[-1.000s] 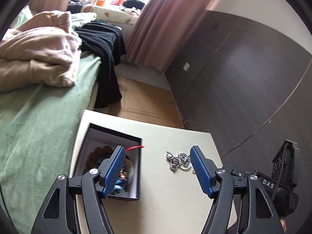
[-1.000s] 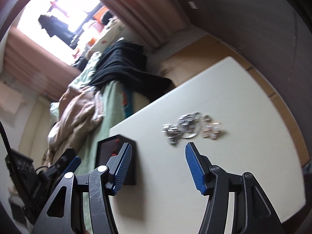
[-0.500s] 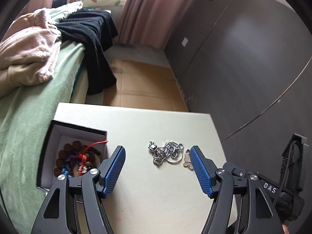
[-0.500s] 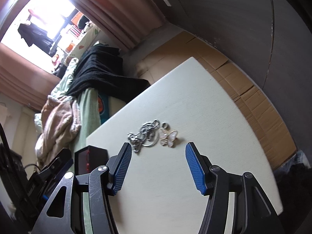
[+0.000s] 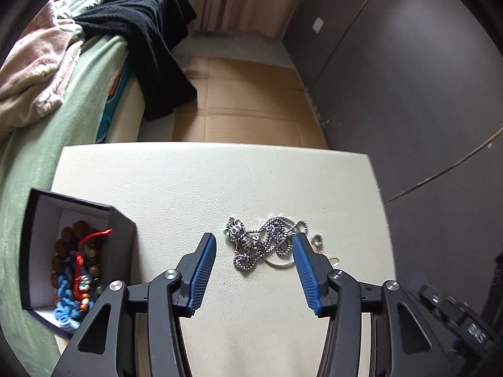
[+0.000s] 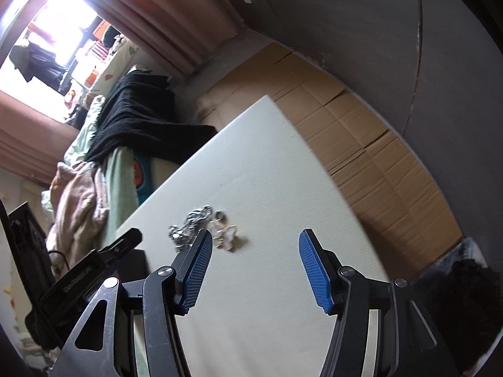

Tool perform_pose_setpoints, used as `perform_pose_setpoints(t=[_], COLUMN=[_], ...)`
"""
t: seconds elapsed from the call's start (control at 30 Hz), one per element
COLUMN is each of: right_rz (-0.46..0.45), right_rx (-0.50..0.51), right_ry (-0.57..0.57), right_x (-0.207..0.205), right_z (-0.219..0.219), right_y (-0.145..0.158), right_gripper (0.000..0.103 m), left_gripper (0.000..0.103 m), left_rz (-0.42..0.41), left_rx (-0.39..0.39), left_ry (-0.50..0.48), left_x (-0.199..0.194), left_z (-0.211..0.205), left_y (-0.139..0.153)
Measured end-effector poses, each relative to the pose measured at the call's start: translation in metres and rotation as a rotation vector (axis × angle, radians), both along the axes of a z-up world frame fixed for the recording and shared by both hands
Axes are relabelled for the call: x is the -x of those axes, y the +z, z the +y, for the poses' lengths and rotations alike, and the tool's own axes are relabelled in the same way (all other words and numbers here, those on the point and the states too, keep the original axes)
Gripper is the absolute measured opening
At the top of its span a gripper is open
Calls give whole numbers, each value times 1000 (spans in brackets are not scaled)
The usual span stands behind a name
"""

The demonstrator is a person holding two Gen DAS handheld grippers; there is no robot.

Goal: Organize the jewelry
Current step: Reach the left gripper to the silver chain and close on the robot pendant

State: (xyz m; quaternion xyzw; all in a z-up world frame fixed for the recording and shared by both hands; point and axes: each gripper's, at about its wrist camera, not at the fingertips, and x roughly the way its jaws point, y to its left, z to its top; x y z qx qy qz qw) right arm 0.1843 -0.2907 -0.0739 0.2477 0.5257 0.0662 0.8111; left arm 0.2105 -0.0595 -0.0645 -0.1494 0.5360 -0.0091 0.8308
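Observation:
A tangled silver chain necklace [image 5: 261, 243] with a pendant lies on the cream table [image 5: 220, 182]. My left gripper [image 5: 253, 246] is open and empty, its blue pads on either side of the necklace, just short of it. A small pale butterfly piece [image 5: 327, 256] lies right of the chain, partly hidden by the right pad. A black box [image 5: 41, 207] with a white lining at the left holds beaded bracelets [image 5: 77, 270]. In the right wrist view the necklace [image 6: 191, 224] and butterfly piece [image 6: 224, 234] lie ahead-left of my open, empty right gripper [image 6: 254, 245].
A bed with a green sheet [image 5: 63, 103], beige blanket and black garment [image 5: 151, 40] is left of the table. Cardboard [image 5: 248, 106] covers the floor beyond the table's far edge. A dark wall [image 5: 408, 78] stands at the right. The left gripper's body [image 6: 88, 270] shows at the right wrist view's left.
My left gripper has swung right from over the box to straddle the necklace. My right gripper has shifted right, so the necklace now sits ahead of its left finger.

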Motion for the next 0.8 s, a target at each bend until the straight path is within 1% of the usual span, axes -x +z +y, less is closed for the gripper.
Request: perform_pose_setpoints(t=[0.1,0.17,0.37,0.47,0.53,0.6,0.63,0.67,0.73,0.8], right_rz=[5,5,12,21,31,40,41,43,42,39], right_rx=[32,40,6,23,17,10,9,9,7,3], right_ry=[24,17,-10,-16,-17,-12,-8,-5,4,10], right_x=[-2,-2,-3,-3,-5,-6,-5,-5,-6,-5], right_z=[-3,-9,-27,-28,-28,-26,-24,-22,-20,-19], right_y=[0,0,2,0,-2,-5,-5,-6,-5,-4], right_gripper=[58,58,58,58,58,58,58,58,58,58], left_gripper=[52,52,52,51,43,29,27,25,25,24], left_rz=[25,39,69,52,43,37,32,28,30,20], left_rx=[-13,-40,-69,-127,-166,-205,-216,-210,-177,-114], left_ry=[22,29,77,70,78,81,78,73,65,68], left_x=[-8,-13,-20,-19,-17,-15,-13,-12,-9,-4], left_z=[-4,-9,-12,-21,-24,-24,-23,-20,-14,-7], left_y=[-11,-19,-41,-45,-46,-47,-47,-47,-46,-42])
